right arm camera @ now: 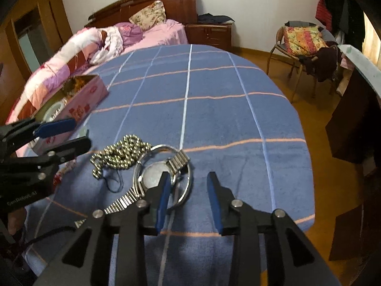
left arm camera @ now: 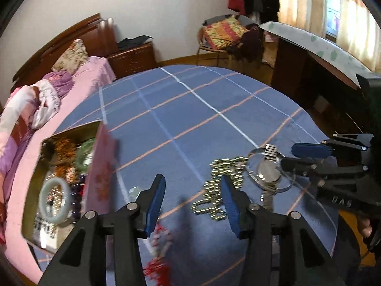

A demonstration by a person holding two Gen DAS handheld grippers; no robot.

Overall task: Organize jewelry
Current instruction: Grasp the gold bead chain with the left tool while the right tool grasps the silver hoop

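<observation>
right tongs spread, watch just ahead-left on the bench, band running near-left to far-right; left tongs spread too (farther off, by the bead chain).

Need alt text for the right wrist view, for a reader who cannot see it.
The open right gripper hovers over a silver watch and a thin metal bangle on a blue plaid tablecloth, a silver bead chain just beyond. The left gripper, also open, enters from the left near a pink jewelry box.
</observation>
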